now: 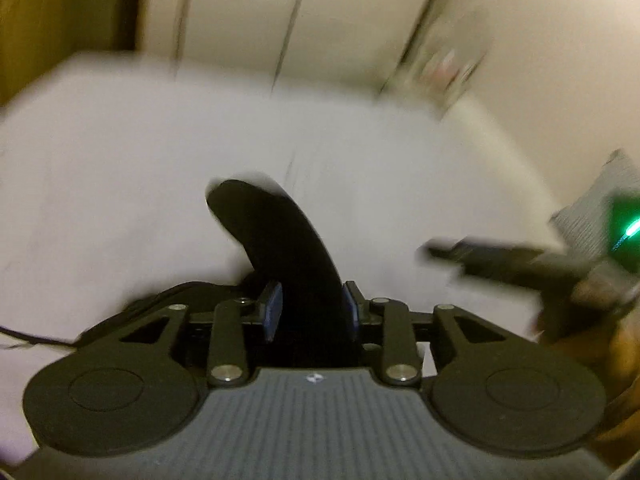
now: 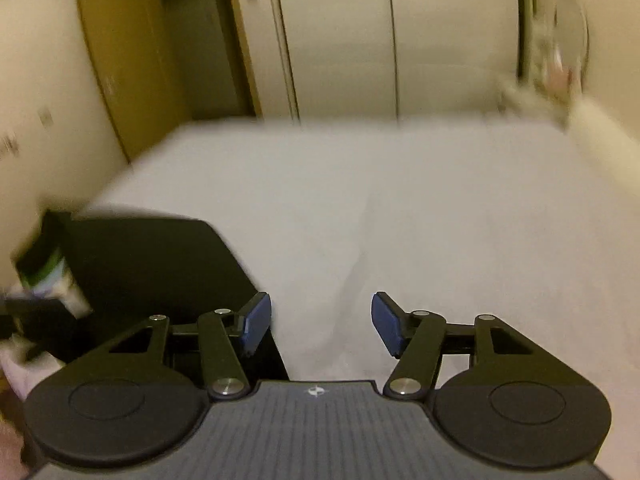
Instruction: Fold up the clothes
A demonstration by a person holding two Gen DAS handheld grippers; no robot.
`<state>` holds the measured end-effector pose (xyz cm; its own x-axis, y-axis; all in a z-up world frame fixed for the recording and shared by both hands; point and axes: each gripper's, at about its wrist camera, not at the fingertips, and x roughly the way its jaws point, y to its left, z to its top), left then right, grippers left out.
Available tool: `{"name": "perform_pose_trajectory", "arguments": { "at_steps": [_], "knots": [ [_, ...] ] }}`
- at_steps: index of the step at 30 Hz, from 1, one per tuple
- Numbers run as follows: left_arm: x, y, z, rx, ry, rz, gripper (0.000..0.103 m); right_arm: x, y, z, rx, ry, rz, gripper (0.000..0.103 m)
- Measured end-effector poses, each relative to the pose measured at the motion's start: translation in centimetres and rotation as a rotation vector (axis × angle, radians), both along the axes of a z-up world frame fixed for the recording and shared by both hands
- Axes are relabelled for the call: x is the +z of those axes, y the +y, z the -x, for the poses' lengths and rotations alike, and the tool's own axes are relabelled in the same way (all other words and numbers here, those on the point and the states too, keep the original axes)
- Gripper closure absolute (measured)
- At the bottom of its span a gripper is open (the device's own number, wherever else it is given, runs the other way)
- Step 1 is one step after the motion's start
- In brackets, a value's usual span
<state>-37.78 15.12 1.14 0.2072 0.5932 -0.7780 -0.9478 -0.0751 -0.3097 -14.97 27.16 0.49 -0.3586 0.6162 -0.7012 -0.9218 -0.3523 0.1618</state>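
A black garment [image 1: 280, 240] lies on the white bed [image 1: 120, 160]. A strip of it runs up between the jaws of my left gripper [image 1: 310, 308], whose blue pads stand a little apart on either side of the cloth. In the right wrist view the same black garment [image 2: 160, 272] lies flat at the left on the bed sheet [image 2: 440, 200]. My right gripper [image 2: 322, 320] is open beside the garment's right edge, with only white sheet between its pads. Each gripper shows blurred in the other's view: the right gripper [image 1: 500, 256] and the left gripper [image 2: 36, 280].
Cream wardrobe doors [image 2: 340, 40] stand behind the bed. A wooden door frame [image 2: 120, 60] is at the back left. A grey ribbed cloth [image 1: 592, 204] lies at the bed's right side. Blurred small items [image 2: 560, 60] sit at the far right corner. Both views are motion-blurred.
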Motion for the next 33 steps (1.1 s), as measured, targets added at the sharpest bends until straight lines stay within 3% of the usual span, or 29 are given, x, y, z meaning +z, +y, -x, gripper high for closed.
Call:
{"name": "perform_pose_trajectory", "arguments": {
  "at_steps": [3,6,12,13,16,21,26,33],
  "knots": [
    [-6.2,-3.4,0.2,0.099,-0.029,0.165,0.077,-3.7,-0.9,-3.1,0.036,-0.01,0.142,0.041],
    [-8.3,-5.7,0.8,0.169,-0.037,0.23,0.077,-6.4,-2.6,-3.4,0.102,-0.08,0.223,0.04],
    [-7.9,-7.6,-0.5,0.302,-0.013,0.216,0.073,-9.5,-3.4,-0.2,0.304,-0.136,0.271,0.034],
    [-9.1,-8.6,-0.1,0.325,-0.005,0.215,0.072,-8.2,-3.7,0.1,0.339,-0.14,0.264,0.034],
    [-10.3,-11.3,0.7,0.42,-0.012,0.225,0.072,-8.6,-4.1,2.7,0.431,-0.151,0.254,0.032],
    [-12.3,-13.9,1.9,0.528,-0.03,0.25,0.072,-10.9,-3.9,4.6,0.545,-0.207,0.263,0.032],
    [-14.6,-14.3,3.5,0.597,-0.074,0.265,0.072,-13.4,-4.8,7.1,0.659,-0.301,0.249,0.032],
    [-16.2,-13.4,6.3,0.599,-0.108,0.285,0.07,-15.6,-4.7,9.5,0.699,-0.359,0.254,0.032]
  ]
}}
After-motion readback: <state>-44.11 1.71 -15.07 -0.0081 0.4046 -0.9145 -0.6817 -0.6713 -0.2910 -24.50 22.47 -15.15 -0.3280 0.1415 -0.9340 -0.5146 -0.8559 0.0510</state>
